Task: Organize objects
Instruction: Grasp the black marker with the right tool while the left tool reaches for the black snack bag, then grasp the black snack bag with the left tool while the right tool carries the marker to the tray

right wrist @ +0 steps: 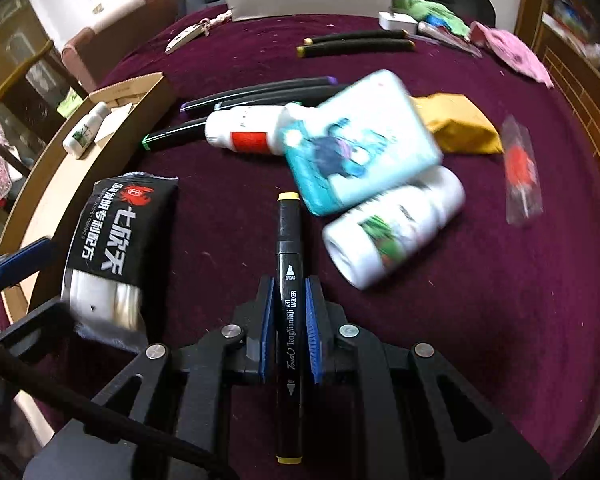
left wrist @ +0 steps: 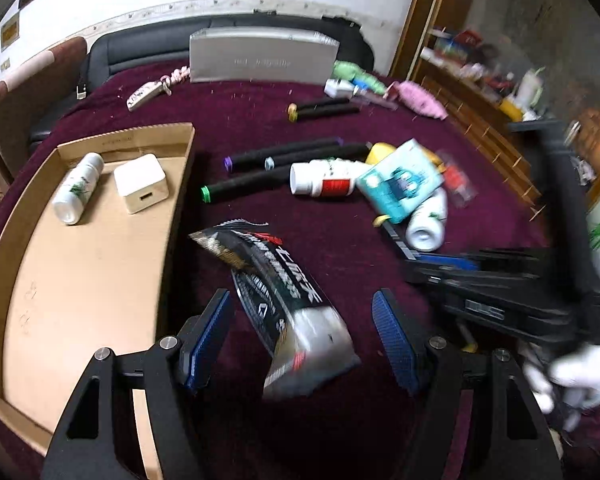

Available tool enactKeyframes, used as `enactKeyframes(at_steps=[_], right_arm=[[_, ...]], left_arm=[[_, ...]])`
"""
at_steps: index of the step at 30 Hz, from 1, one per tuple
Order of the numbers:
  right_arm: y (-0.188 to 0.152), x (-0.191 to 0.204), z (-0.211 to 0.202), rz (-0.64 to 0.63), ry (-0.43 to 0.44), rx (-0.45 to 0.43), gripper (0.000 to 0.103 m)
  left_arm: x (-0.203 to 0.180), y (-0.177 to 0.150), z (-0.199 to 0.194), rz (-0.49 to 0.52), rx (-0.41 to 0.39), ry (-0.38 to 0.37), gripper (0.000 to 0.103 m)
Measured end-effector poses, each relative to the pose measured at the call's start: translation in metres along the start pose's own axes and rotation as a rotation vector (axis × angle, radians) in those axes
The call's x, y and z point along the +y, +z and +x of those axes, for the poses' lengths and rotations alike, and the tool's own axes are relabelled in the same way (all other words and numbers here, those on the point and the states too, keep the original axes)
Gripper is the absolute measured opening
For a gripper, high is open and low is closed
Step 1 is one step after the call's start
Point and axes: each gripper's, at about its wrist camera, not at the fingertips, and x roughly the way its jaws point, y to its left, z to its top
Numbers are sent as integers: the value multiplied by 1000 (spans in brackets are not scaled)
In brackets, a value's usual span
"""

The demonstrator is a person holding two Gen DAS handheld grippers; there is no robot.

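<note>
- Beside the cardboard tray (left wrist: 100, 264): black snack packet (left wrist: 284, 304), light, crinkly, slippery; your left gripper (left wrist: 304, 336) gapes around it. Pinch mid-body.
- Right of the tray: art marker (right wrist: 287, 300), rigid, clamped in your right gripper (right wrist: 288, 320).

The desk (right wrist: 460, 340) wears deep maroon cloth. At the right view's 9 o'clock a black packet (right wrist: 116, 240) bears white characters and a red crab. The marker (right wrist: 288, 300) is black, yellow-capped, between blue pads (right wrist: 312, 336). At 1 o'clock: teal pack (right wrist: 360, 140), mustard pouch (right wrist: 456, 124).
</note>
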Motion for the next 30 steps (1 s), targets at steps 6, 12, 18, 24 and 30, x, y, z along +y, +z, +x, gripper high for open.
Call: enactKeyframes(at_steps=[6,12,18,24,30], right_arm=[[-9,9,-12,0,8,-11,12],[-14,11,-15,-29,-33,-16,12],[-21,28,-14,-118,-142,-43,13],[-24,32,-22,-93,-94,-62,12],[-19,48,-57,-68,15,-144,12]], left_arm=[[-17,0,43,52,91,87,66],[-16,-7,45,65,26,100,35],[5,-8,24,-13,-20,-47,30],[8,-2,-22,-9,-147,-120,30],[34,6,-72,-48,-284,-167,30]])
